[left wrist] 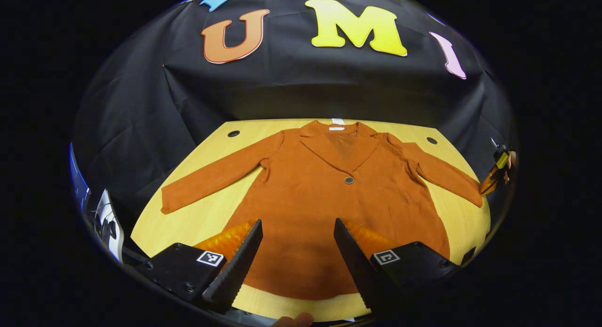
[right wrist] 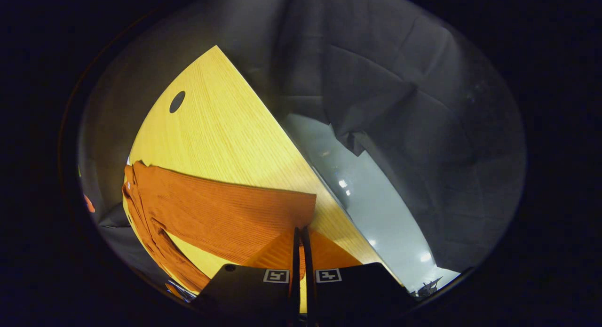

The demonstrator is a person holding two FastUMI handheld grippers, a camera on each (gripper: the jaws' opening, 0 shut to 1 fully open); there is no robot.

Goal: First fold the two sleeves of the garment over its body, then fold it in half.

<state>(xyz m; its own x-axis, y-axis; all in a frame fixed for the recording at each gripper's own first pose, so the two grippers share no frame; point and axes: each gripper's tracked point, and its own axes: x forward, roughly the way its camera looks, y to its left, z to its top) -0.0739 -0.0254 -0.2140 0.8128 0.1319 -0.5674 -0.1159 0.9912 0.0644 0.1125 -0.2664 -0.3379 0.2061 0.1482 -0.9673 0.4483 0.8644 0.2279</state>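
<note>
Left hand-held gripper [left wrist: 297, 251]: I see fingers spread apart above the hem. Right hand-held gripper [right wrist: 300, 251]: fingers together at the right sleeve [right wrist: 221, 214] cuff; grip on cloth uncertain. Garment [left wrist: 329, 200]: flat on desk [left wrist: 197, 219], sleeves outstretched.

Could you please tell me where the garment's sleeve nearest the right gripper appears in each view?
Left gripper view: the sleeve runs down toward the right edge, its cuff beside the right gripper.
Right gripper view: the same sleeve lies across the lower left, cuff at the closed fingers.
Shared landmark: the table hole.
</note>
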